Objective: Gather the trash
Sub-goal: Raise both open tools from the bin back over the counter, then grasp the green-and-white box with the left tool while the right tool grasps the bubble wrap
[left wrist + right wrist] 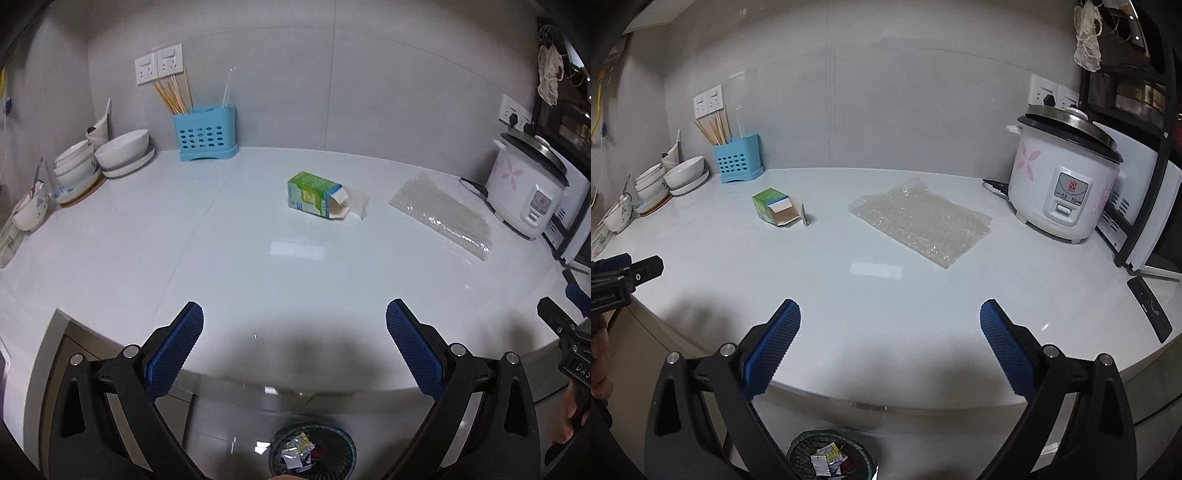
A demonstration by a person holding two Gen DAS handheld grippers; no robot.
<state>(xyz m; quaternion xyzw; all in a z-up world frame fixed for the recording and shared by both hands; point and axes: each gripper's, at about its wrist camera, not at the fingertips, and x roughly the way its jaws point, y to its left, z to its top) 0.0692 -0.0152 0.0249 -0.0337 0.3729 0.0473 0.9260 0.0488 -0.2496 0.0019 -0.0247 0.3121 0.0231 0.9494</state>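
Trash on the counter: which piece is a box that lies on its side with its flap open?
The green carton, left of the bubble wrap. It lies tipped over, open flap toward the wrap; the wrap is a flat clear sheet.

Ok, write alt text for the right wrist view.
Open right tongs hover over a white counter holding a tipped green carton and bubble wrap, rice cooker at right, bin below.
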